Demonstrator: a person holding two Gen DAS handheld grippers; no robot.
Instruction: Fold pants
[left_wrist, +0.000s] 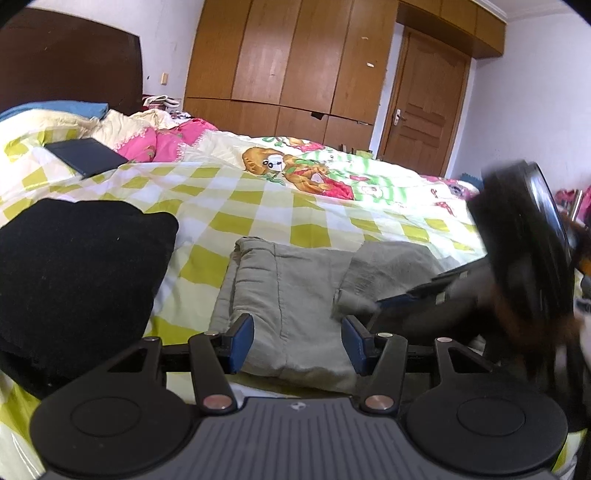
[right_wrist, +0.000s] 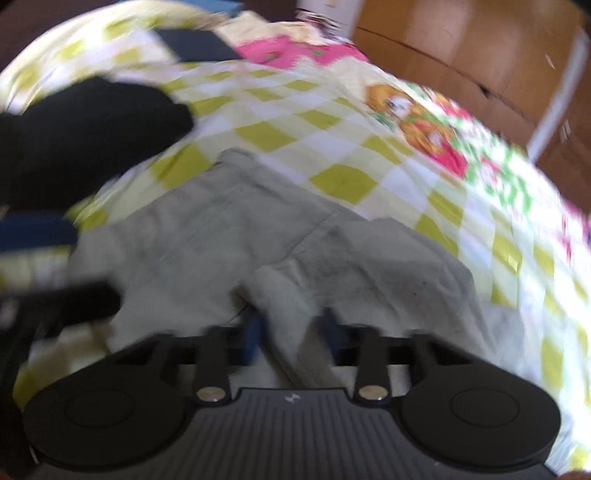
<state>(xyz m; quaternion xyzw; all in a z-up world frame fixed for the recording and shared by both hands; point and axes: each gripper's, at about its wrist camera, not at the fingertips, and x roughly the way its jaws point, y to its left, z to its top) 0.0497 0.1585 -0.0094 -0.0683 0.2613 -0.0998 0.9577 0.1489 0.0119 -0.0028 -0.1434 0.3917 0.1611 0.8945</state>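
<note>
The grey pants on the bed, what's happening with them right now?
A person is folding the grey pants on the checked bedspread, with a claw in each hand. The left claw sits open at the near edge of the pants, its pads not pressing. The right claw has a bunched fold of the fabric between its fingers; that view is blurred. A black garment lies beside them.

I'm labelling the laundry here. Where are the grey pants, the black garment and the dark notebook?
grey pants (left_wrist: 295, 295): left wrist view, on the flat folded middle.
black garment (left_wrist: 74, 273): left wrist view, on the centre of the heap.
dark notebook (left_wrist: 86, 156): left wrist view, on the cover's middle.
</note>
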